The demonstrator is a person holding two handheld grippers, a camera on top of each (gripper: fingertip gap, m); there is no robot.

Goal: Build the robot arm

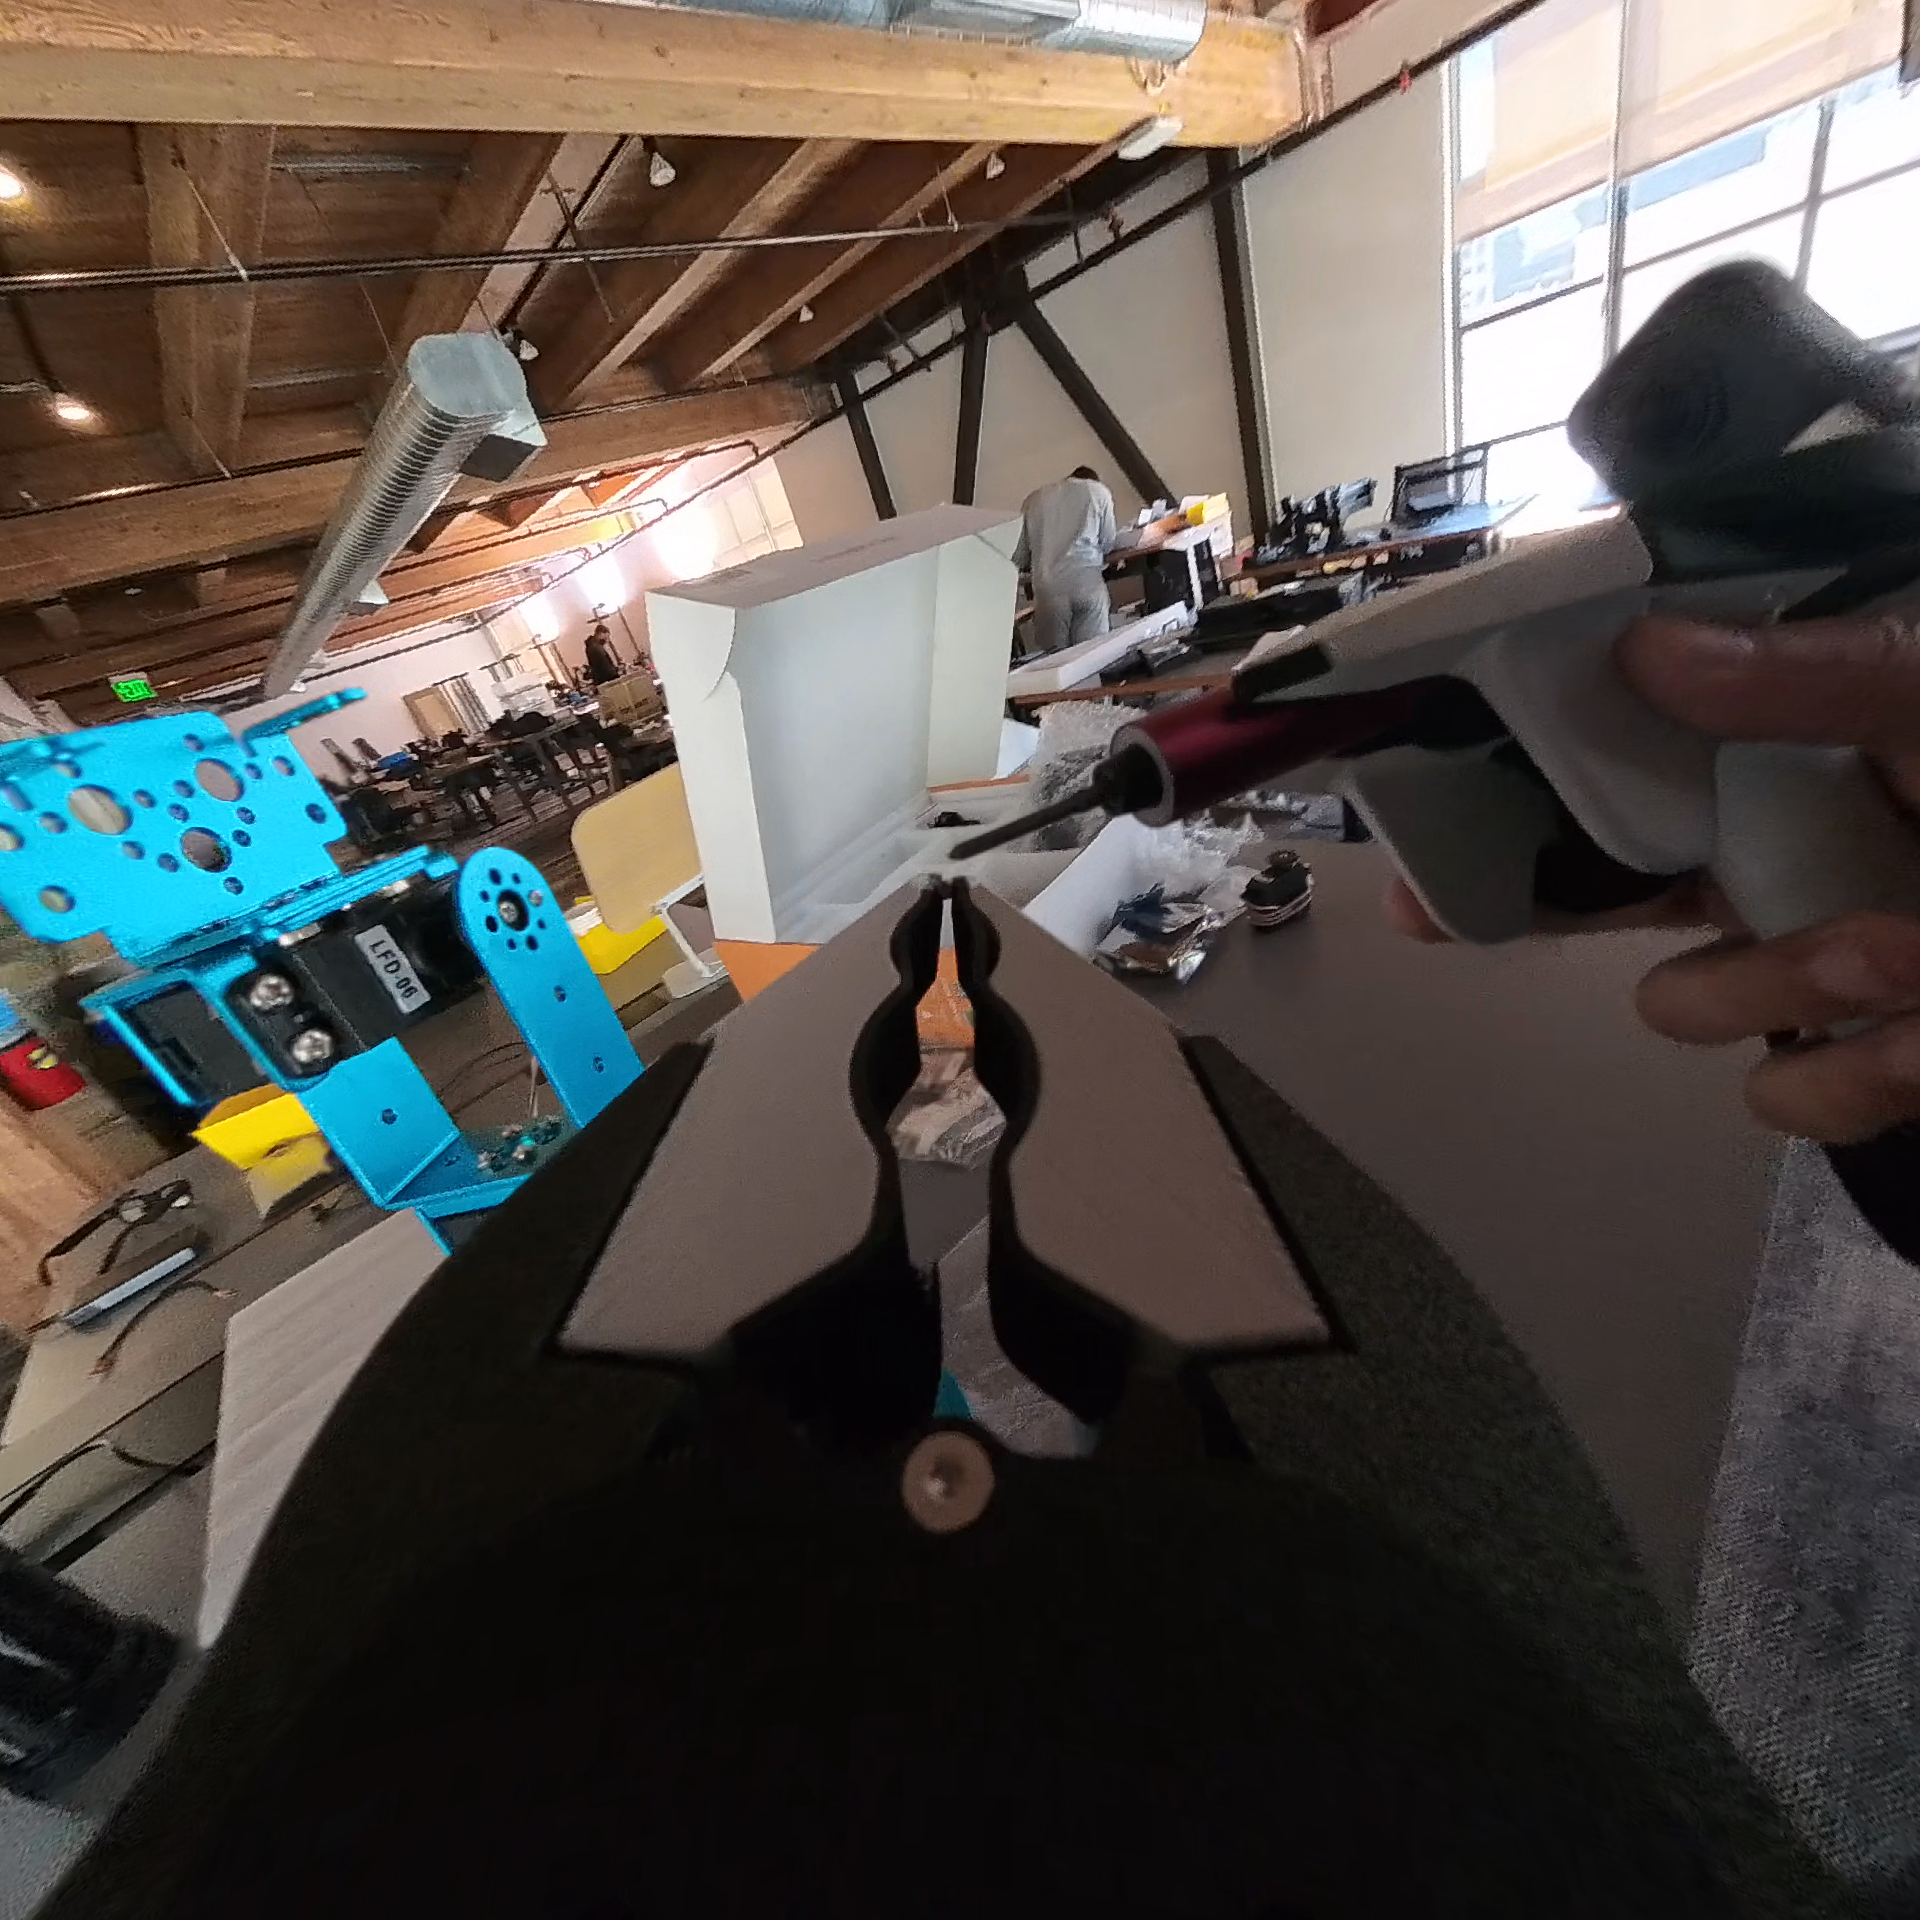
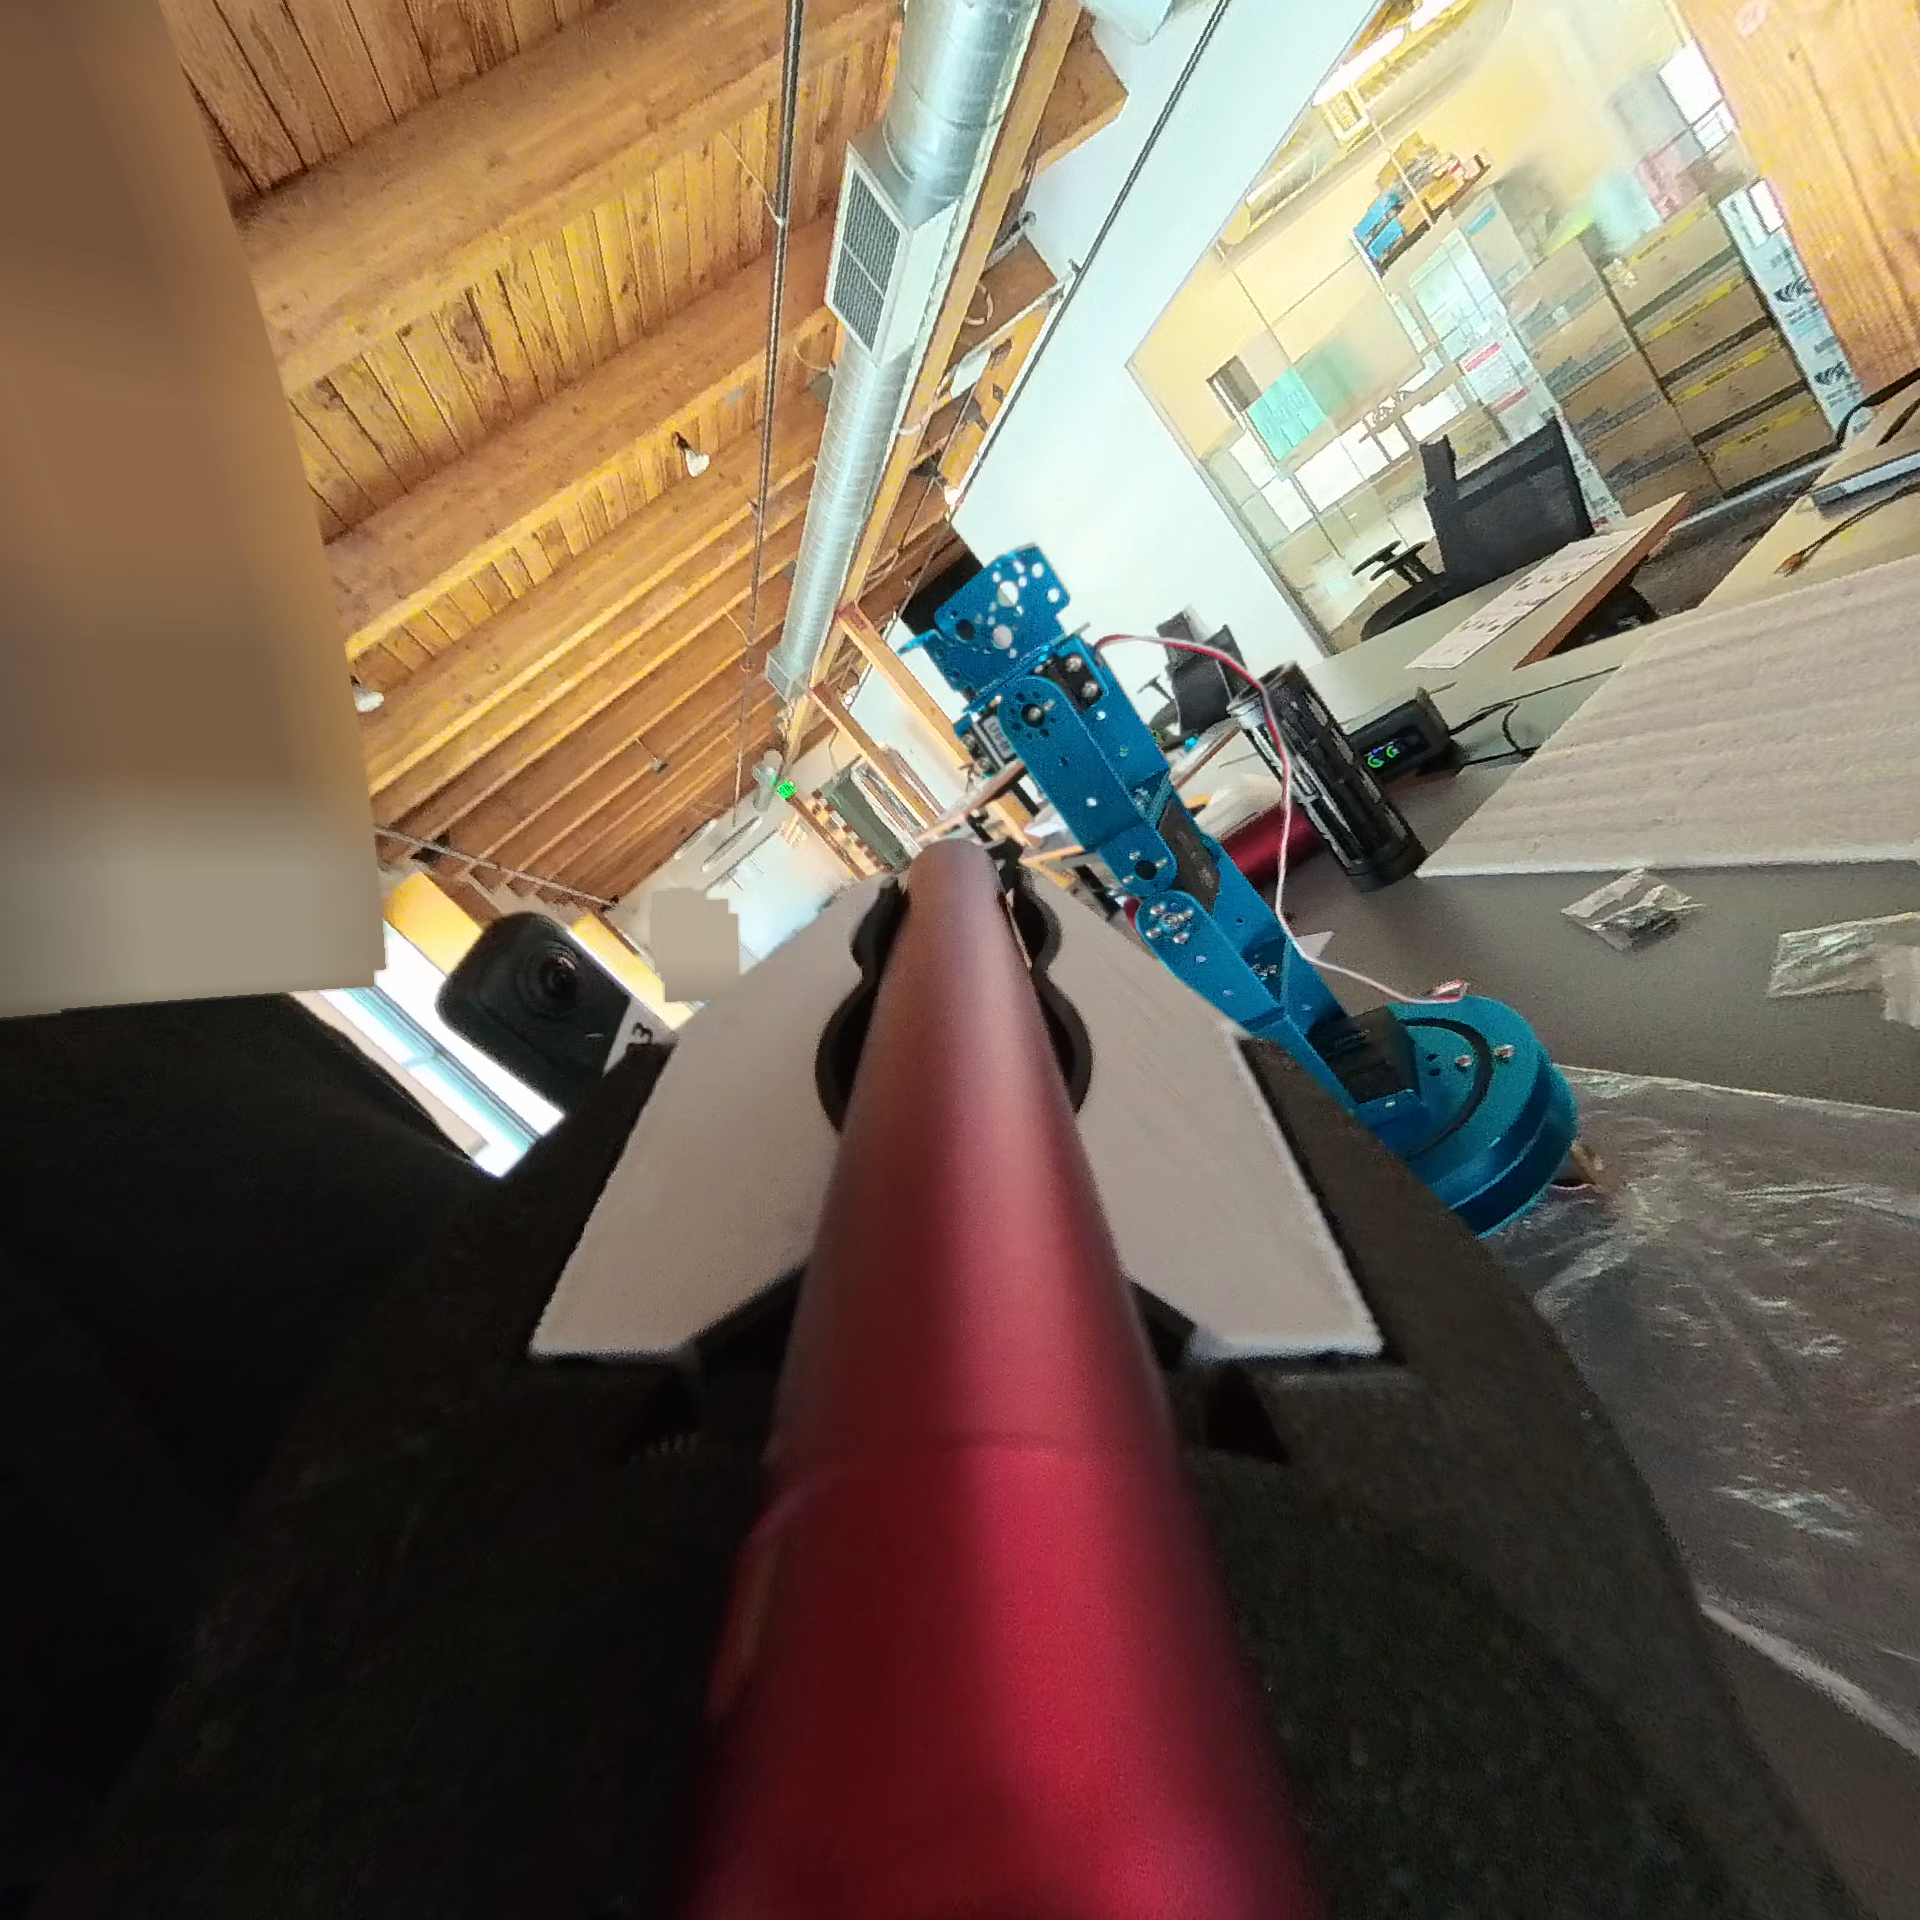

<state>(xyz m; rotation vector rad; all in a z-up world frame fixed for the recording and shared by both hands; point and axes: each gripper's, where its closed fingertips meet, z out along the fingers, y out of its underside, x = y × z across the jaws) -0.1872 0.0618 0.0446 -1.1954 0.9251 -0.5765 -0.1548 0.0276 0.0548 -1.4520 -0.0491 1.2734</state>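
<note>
A tiny pale part, too small to identify, sits pinched at the very tips of the left gripper [image 1: 948, 889], whose jaws are drawn together on it, held up above the grey table [image 1: 1455, 1039]. Just beside and slightly above it, to its right, is the dark bit of the red screwdriver [image 1: 1226, 753]; the tool's long axis slants down toward those tips, the bit near but apart from the part. The right gripper [image 2: 951, 883] is clamped along the screwdriver's barrel [image 2: 977, 1299], a hand [image 1: 1787, 831] wrapped around its body. Farther left stands the blue metal robot arm [image 1: 312, 935], well apart from both; a white box [image 1: 831, 707] lies behind.
</note>
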